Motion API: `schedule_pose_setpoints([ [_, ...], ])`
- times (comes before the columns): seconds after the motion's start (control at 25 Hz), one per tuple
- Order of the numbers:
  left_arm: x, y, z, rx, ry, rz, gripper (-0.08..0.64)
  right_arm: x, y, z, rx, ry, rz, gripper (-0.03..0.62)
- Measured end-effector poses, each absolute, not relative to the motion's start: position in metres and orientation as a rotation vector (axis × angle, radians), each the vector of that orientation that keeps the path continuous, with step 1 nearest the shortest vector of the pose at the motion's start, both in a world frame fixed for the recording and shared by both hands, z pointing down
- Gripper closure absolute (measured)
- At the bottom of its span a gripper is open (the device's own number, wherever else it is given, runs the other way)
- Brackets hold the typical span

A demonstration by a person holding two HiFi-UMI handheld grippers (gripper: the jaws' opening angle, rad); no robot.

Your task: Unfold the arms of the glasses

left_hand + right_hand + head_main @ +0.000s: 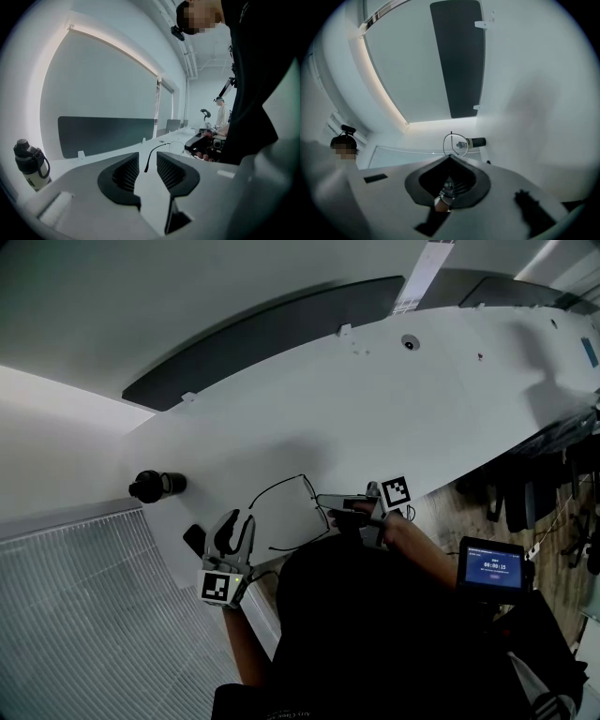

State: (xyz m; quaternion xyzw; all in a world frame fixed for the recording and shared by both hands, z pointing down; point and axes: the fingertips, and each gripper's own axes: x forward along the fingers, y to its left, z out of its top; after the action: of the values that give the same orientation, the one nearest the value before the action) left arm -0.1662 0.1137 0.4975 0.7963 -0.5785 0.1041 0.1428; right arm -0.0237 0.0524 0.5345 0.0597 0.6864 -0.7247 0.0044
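Right fingers (473,180), ribbed black, pinch thin wire glasses (452,144).

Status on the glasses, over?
Right gripper shut on glasses front. Left gripper open, arm tip at its gap, not pinched. Bottle stands aside, nothing blocking.

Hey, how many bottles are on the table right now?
1. The bottle stands near the left edge of the table, left of the glasses. The person's body covers the near edge, so another could be hidden there.
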Motion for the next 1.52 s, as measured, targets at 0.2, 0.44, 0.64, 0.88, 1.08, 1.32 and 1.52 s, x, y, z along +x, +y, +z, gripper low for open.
schedule_pose_setpoints([
  [0.2,-0.140,0.120,0.499,2.420,-1.483,0.266,0.489,-0.021,0.053,0.536,0.194,2.142,-2.275,0.584],
  [0.44,-0.130,0.112,0.529,2.484,-1.427,0.433,0.420,-0.022,0.054,0.533,0.220,2.145,-2.263,0.584],
  [0.64,-0.135,0.102,0.529,2.452,-1.485,0.455,0.416,-0.021,0.055,0.534,0.228,2.148,-2.263,0.584],
  [0.88,-0.127,0.105,0.509,2.448,-1.432,0.363,0.408,-0.019,0.051,0.536,0.184,2.169,-2.254,0.584],
  [1.08,-0.141,0.109,0.491,2.378,-1.478,0.154,0.410,-0.024,0.050,0.536,0.169,2.183,-2.237,0.584],
  [1.32,-0.171,0.105,0.500,2.128,-1.613,-0.265,0.418,-0.019,0.038,0.519,0.172,2.180,-2.116,0.584],
  [1.52,-0.176,0.116,0.534,2.074,-1.581,-0.242,0.423,-0.019,0.027,0.504,0.172,2.135,-2.044,0.584],
])
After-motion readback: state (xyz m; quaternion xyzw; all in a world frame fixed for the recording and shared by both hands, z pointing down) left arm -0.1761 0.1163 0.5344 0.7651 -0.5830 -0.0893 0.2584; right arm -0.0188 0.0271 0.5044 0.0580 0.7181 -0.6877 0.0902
